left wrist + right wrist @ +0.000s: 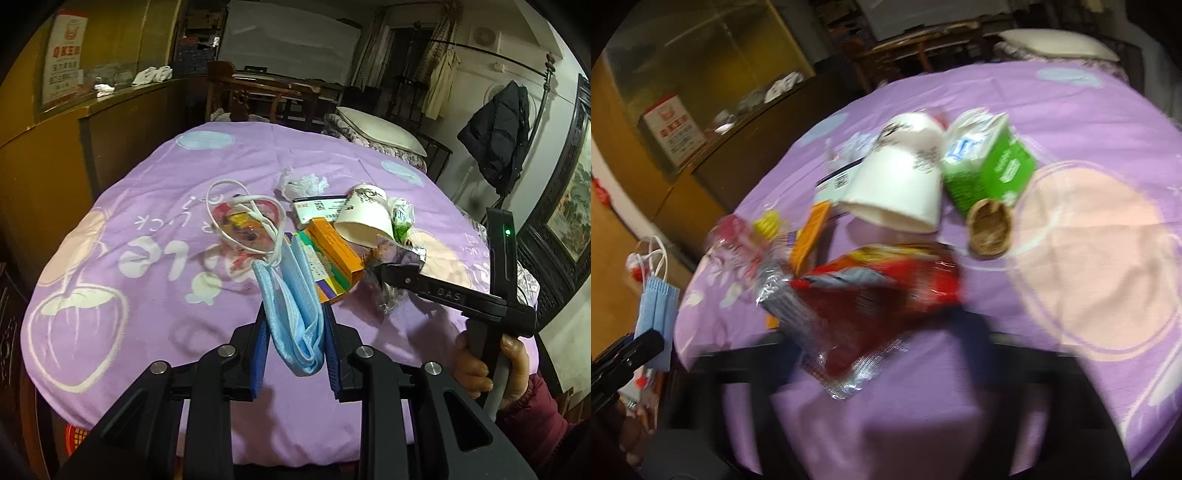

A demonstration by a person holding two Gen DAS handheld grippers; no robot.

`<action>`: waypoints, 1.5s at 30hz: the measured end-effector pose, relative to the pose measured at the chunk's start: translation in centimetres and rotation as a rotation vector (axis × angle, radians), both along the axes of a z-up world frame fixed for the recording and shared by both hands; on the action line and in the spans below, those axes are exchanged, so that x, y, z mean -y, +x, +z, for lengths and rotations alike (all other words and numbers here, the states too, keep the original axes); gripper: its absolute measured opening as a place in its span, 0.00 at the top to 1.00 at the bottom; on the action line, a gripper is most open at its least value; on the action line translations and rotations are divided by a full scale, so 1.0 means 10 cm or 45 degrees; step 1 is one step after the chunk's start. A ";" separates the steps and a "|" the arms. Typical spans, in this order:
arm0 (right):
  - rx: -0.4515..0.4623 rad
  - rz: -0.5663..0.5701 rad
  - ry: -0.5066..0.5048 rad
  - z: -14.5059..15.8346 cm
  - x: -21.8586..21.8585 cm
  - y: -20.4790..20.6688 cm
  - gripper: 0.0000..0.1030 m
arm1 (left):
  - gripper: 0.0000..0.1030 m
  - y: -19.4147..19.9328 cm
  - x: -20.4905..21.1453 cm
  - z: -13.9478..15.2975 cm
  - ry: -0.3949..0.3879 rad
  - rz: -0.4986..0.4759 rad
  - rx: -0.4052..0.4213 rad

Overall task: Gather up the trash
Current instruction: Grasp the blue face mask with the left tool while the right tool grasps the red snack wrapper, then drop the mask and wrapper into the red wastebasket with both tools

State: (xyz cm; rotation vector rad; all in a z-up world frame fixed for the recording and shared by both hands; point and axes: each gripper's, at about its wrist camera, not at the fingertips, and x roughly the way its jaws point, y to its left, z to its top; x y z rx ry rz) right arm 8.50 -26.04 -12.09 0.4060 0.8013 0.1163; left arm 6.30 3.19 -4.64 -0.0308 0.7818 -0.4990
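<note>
Purple bedding printed with apples and white letters covers a bed in a cluttered room, with a wooden cabinet at the left and a pillow at the far end.

At the near edge, the left hand-held gripper is closed on a folded blue mask; the blue pads press its sides, and its white ear loops trail up over a pink wrapper. The right wrist view shows the mask lifted off the bed, at the left edge of the picture.

Beside it, the right hand-held gripper, held by a hand in a magenta sleeve, has its jaws partly closed around a red snack bag with crinkled foil edges. That view is motion-blurred, so I cannot tell whether the pads press on the bag.

Farther out on the bedding lies the other trash: an orange box on a striped packet, a white paper cup on its side, a white card under the cup's far side, a crumpled clear bag beyond, a green carton just right of the cup, and a walnut shell touching the carton's near corner.
</note>
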 end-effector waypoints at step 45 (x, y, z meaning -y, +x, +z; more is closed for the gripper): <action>-0.061 1.028 -0.316 0.09 -3.61 -0.88 0.50 | 0.06 -1.03 -3.60 -0.79 0.250 1.020 -0.189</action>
